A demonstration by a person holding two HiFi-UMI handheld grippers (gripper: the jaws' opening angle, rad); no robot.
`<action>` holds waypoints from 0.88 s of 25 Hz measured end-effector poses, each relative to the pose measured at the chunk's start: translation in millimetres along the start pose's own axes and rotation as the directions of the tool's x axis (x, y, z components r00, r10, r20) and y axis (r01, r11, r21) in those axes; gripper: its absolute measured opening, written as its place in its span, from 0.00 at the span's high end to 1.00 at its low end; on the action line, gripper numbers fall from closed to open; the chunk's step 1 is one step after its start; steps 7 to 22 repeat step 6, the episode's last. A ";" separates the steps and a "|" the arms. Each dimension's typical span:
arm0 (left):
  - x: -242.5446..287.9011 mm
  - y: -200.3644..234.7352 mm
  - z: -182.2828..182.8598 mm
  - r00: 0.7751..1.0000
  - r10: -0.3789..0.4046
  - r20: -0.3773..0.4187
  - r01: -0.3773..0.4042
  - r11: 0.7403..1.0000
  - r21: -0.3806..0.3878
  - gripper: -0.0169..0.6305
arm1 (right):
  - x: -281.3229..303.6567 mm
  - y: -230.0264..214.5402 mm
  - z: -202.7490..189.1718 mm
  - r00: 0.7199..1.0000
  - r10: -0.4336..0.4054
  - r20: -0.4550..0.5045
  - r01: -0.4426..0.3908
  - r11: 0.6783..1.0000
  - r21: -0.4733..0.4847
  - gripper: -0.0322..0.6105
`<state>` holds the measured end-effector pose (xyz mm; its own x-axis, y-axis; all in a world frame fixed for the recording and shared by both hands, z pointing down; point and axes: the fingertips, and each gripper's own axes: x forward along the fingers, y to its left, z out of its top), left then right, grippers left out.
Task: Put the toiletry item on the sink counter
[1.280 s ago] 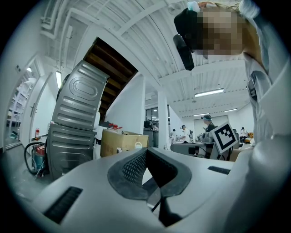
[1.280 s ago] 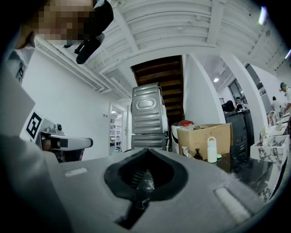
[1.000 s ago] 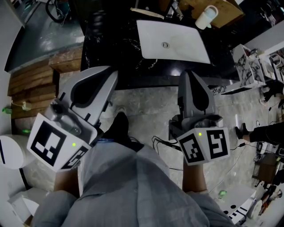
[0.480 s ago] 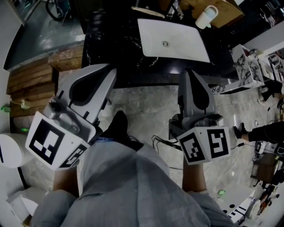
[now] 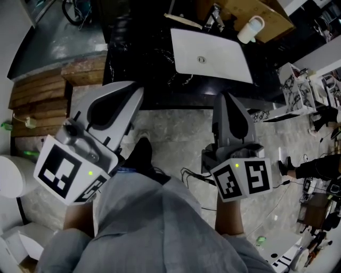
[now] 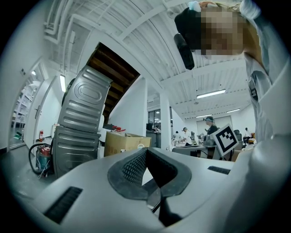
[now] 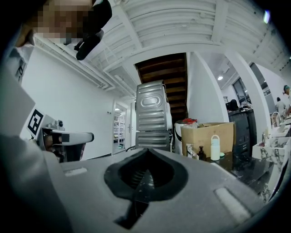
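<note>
White toiletry bottle [image 5: 250, 29] with a capped top stands upright on the black marble counter [image 5: 141, 53]. It is at the far right corner of the white sink basin [image 5: 226, 64] and right against a cardboard box [image 5: 266, 13]. From my right gripper view I see the same bottle [image 7: 215, 148] in front of that box [image 7: 202, 132], with a small dark pump bottle [image 7: 201, 153] just to its left and the dark counter [image 7: 243, 166] running toward me. A faucet [image 5: 214, 15] sits behind the basin, and a pale stick-like item [image 5: 183, 19] lies on the counter near the basin's far left corner; I cannot tell what it is.

Both tongs are well short of the bottle, hanging over the stone floor on my side of the counter edge. My right gripper [image 5: 227, 97] points level toward the counter, and in its own view the right gripper [image 7: 147, 152] has its jaws pressed together, holding nothing. My left gripper [image 5: 134, 90] is angled in from the left. Its own view shows the left gripper [image 6: 146, 151] with its pads meeting at the tip, also holding nothing.

Beyond them, two ribbed grey metal units [image 7: 153, 122] stand stacked by a white wall.
</note>
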<state>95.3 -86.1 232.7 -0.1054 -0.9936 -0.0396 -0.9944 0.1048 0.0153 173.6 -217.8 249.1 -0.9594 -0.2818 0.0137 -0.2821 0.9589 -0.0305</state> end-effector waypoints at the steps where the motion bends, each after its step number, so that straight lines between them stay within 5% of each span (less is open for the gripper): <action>1: -0.8 0.6 0.3 1.000 0.003 0.002 -0.003 1.000 0.000 0.97 | 0.0 0.4 -0.4 1.000 0.001 -0.001 -0.001 1.000 0.001 0.95; 22: -3.5 1.7 3.2 1.000 0.008 0.006 -0.008 1.000 -0.001 0.97 | -1.6 1.9 0.8 1.000 0.004 -0.002 -0.004 1.000 0.001 0.95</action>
